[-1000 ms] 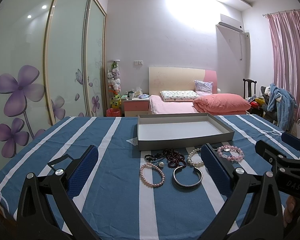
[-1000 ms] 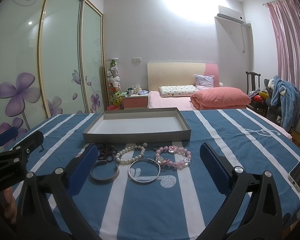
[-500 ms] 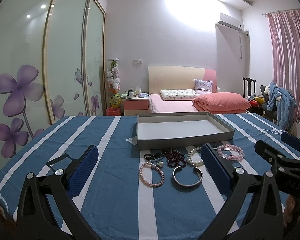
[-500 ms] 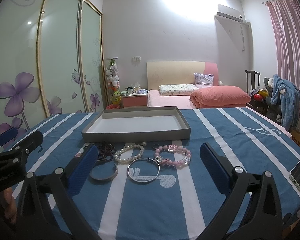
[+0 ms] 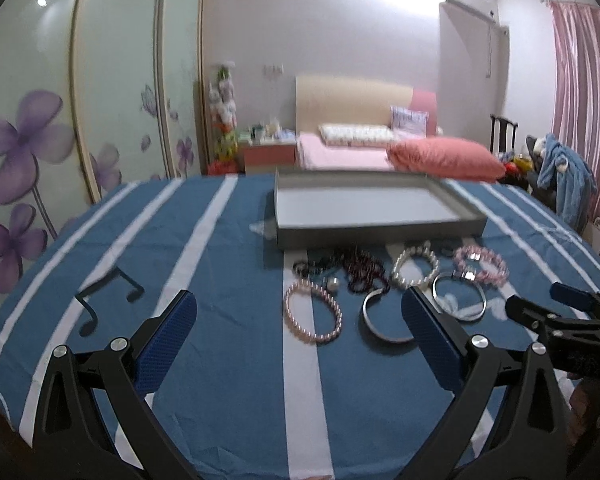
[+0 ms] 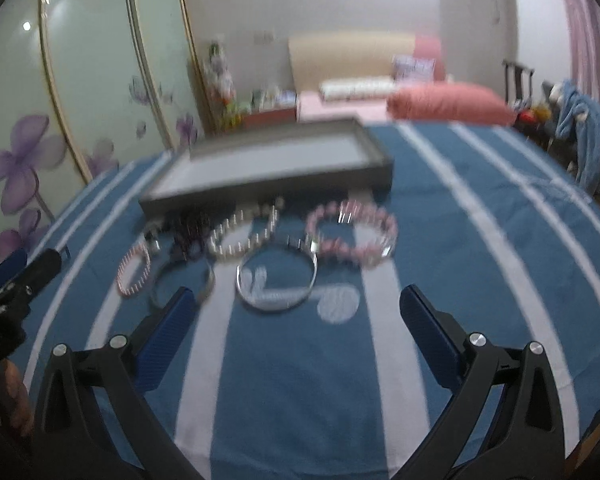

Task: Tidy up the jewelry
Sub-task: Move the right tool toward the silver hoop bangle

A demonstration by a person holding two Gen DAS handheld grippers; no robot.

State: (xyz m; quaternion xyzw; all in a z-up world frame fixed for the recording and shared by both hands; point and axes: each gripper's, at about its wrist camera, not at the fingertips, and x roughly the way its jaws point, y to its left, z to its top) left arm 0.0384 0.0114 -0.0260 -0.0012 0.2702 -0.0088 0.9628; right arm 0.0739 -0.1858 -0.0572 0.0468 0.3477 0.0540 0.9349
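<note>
Both grippers hang over the table with the blue and white striped cloth [image 5: 228, 360], and both are wide open with nothing in them. The left gripper [image 5: 300, 340] has its blue pads [image 5: 168, 344] far apart, and so does the right gripper [image 6: 296, 332]. No piece has been picked up yet.

The jewelry lies in a bunch on the cloth, just in front of the near wall of the gray tray [image 5: 376, 234], near the middle of the table. There is a pink pearl bracelet [image 5: 313, 316], a dark bead bracelet [image 5: 364, 270], a white pearl bracelet [image 5: 414, 268], a silver cuff [image 5: 384, 318], a thin silver bangle [image 6: 277, 286] and a pink bead bracelet with clasps [image 6: 352, 236]. Some of them touch or lie very close, so it is hard to tell where one ends.

The step in hand looks like going for the first piece. To do it well, I would pick one at the edge of the bunch — the pink pearl bracelet for the left gripper, or the thin silver bangle for the right. Come down with one pad inside the ring and one outside, then close gently on the rim. Beads can roll and slip, so lift slowly. Watch that a neighbor does not get dragged along.

The tray is low and wide — its floor looks pale and bare, with nothing in it as far as I can see. The right view is blurry, so small things are hard to make out.
</note>
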